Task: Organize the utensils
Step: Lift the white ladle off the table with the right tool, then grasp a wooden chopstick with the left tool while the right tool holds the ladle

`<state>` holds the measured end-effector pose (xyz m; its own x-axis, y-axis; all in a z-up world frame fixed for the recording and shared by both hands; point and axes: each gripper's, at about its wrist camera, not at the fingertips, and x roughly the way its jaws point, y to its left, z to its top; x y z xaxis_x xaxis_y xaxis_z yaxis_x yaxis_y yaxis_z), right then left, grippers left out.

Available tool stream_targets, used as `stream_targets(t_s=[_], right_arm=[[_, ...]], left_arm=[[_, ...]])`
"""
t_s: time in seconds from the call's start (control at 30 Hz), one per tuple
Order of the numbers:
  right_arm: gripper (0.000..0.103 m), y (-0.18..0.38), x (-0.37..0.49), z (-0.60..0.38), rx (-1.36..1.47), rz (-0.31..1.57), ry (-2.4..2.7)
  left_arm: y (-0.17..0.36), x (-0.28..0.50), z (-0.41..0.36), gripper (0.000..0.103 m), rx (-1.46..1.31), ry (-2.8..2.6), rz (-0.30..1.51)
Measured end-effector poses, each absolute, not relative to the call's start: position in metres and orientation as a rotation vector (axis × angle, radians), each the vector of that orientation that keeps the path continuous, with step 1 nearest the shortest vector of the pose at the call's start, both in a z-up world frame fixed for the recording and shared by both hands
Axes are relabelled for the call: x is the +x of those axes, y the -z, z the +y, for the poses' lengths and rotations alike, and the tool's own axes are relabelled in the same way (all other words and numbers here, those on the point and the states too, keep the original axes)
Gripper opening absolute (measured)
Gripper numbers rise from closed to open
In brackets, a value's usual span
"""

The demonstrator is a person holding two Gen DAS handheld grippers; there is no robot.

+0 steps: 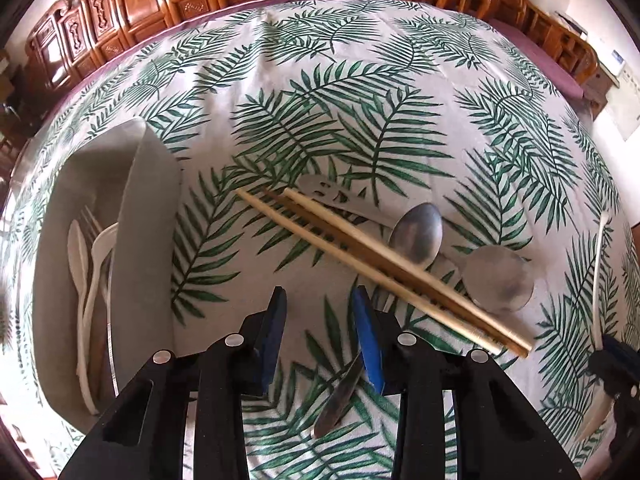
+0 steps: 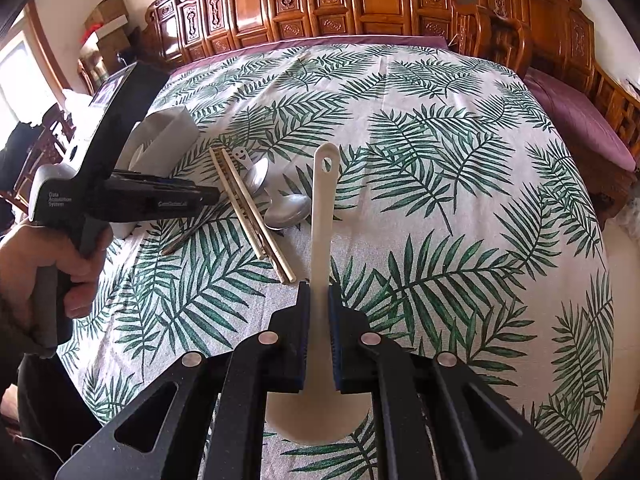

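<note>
Right gripper (image 2: 317, 292): clamped on handle of white plastic spoon (image 2: 323, 216), bowl below the pads, handle pointing away over leaf-print tablecloth (image 2: 440, 184)

Left gripper (image 1: 320, 300): partly open, nothing pressed between blue pads; dark metal handle (image 1: 340, 396), possibly a spoon's, lying on the cloth just under the right-hand pad

Chopsticks (image 1: 380, 268): laid diagonally across two metal spoons (image 1: 418, 236)

Grey utensil holder (image 1: 116, 240): at left of the pile, containing white plastic cutlery and a fork

Hand (image 2: 44, 272): gripping the left tool's handle
</note>
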<state>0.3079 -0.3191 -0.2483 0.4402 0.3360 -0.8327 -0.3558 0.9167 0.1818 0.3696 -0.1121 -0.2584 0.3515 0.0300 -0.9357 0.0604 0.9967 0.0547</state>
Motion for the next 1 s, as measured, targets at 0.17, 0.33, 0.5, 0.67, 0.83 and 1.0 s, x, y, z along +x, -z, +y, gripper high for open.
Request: stream_targets(t_s=[0.17, 0.33, 0.5, 0.67, 0.83, 1.0], right_arm=[[0.011, 0.248, 0.308, -0.319, -0.019, 1.03, -0.429], [0.011, 0.25, 0.309, -0.32, -0.02, 1.034, -0.426], [0.011, 0.251, 0.309, -0.321, -0.016, 1.036, -0.423], [0.011, 0.252, 0.309, -0.322, -0.014, 1.037, -0.42], [0.011, 0.251, 0.31, -0.323, -0.012, 1.037, -0.419], [0.011, 0.249, 0.31, -0.323, -0.01, 1.032, -0.419]], left_arm=[[0.249, 0.367, -0.106, 0.034, 0.004, 0.048, 1.199], [0.247, 0.379, -0.111, 0.034, -0.023, 0.04, 1.182], [0.252, 0.39, -0.107, 0.034, -0.038, 0.008, 1.186], [0.255, 0.397, -0.103, 0.037, -0.054, -0.008, 1.198], [0.255, 0.396, -0.102, 0.041, -0.025, -0.024, 1.206], [0.254, 0.393, -0.096, 0.041, -0.034, -0.028, 1.224]])
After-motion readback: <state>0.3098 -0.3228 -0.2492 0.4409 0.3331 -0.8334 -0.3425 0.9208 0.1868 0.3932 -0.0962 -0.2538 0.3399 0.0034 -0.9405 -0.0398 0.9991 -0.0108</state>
